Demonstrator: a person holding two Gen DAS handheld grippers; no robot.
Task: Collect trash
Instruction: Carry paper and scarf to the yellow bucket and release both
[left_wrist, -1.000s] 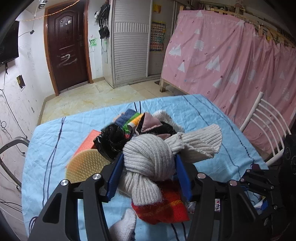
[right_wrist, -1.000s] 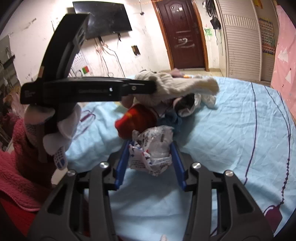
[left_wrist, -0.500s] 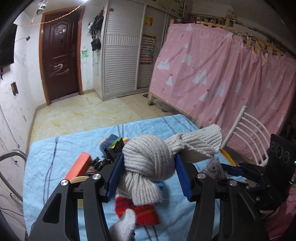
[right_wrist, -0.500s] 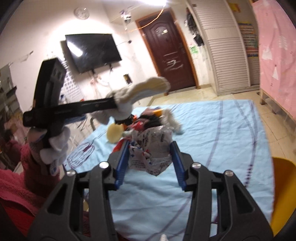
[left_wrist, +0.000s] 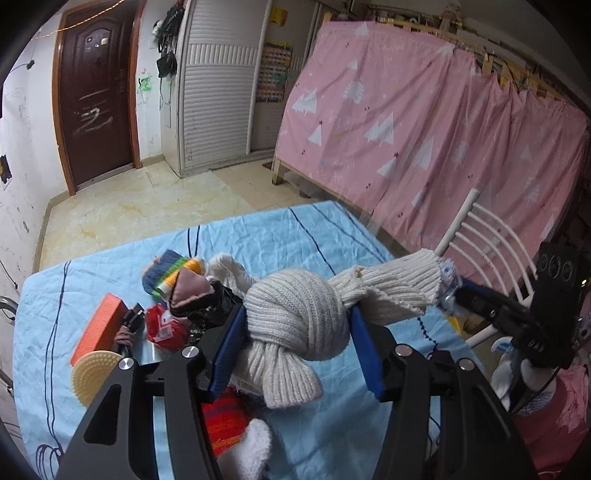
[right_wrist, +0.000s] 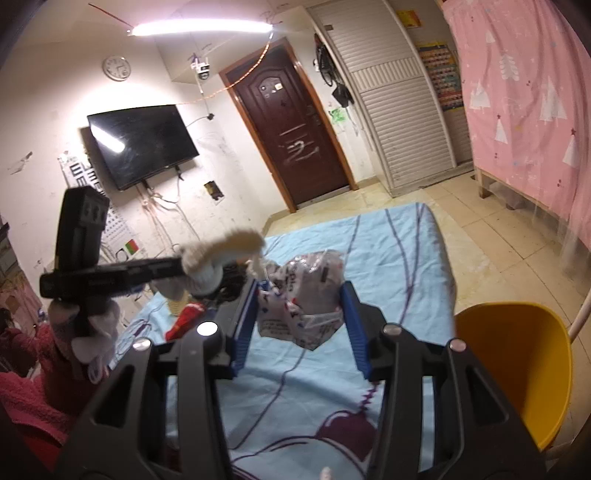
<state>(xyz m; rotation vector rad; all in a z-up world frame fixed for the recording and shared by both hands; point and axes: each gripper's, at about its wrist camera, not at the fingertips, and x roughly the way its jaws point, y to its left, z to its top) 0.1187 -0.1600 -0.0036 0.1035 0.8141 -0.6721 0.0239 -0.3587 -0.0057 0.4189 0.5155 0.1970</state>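
Left gripper: the left gripper (left_wrist: 297, 338) is clamped on a knotted cream knit sock (left_wrist: 295, 317), held up off the blue-sheeted desk (left_wrist: 295, 236); the sock's ribbed cuff sticks out to the right.
Right gripper: the right gripper (right_wrist: 299, 317) is clamped on a crumpled plastic wrapper (right_wrist: 301, 295), lifted clear of the sheet.
Bin: a yellow bin (right_wrist: 517, 369) stands just off the desk's edge, to the right of the right gripper; what shows of its inside looks empty, though the bottom is hidden.
Pile left on the desk: a red wrapper (left_wrist: 164, 326), a black crumpled bag (left_wrist: 210, 304), an orange block (left_wrist: 99, 328), a yellow bristly disc (left_wrist: 92, 376), a striped knit piece (left_wrist: 168, 271) and a red-orange cloth (left_wrist: 223, 421) lie close together near the left gripper.
Progress: early, by my judgement. One piece of trash is in hand and near the bin but not yet dropped in.
Still to do: release the wrapper over the bin, then sort the pile; the red wrapper and black bag look like trash, the knitwear probably not.
Uncertain: whether the sock counts as trash cannot be told.
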